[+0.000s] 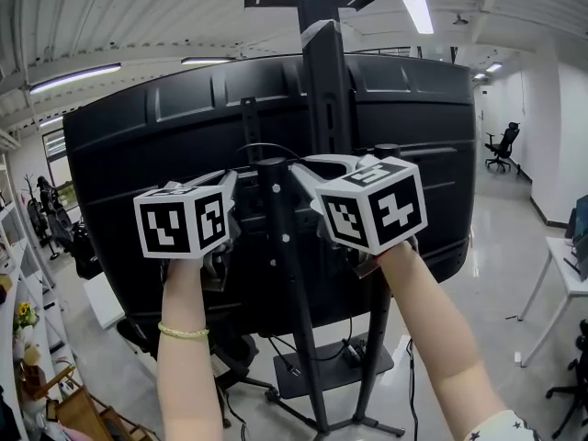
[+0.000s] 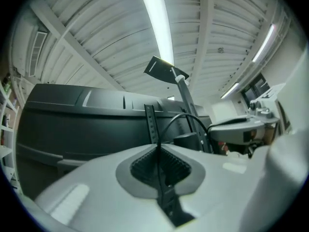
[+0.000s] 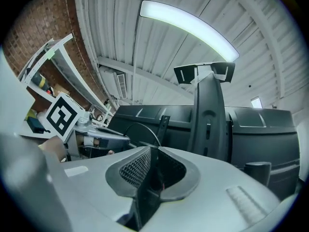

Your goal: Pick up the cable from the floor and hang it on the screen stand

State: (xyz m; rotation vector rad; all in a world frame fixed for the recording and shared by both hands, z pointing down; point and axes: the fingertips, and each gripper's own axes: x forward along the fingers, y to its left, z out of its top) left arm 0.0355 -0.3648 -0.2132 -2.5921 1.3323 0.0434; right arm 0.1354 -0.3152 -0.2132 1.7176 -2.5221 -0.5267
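The back of a large black screen (image 1: 165, 127) fills the head view, mounted on a dark stand column (image 1: 326, 90). Both grippers are held up against it, either side of a slimmer black post (image 1: 285, 274). A thin black cable (image 1: 266, 145) arcs between them above the post. My left gripper (image 2: 158, 151) is shut on that cable (image 2: 183, 115), which rises from between its pads and curves to the right. My right gripper (image 3: 150, 151) shows a dark gap between its pads, and the cable loop (image 3: 140, 128) ends just beyond them, not pinched.
A perforated bracket strip (image 2: 150, 124) runs up the screen's back. The stand's base plate (image 1: 331, 366) and trailing wires lie on the floor below. A white table (image 1: 565, 274) stands at right, an office chair (image 1: 501, 145) far right, shelving (image 1: 18, 338) at left.
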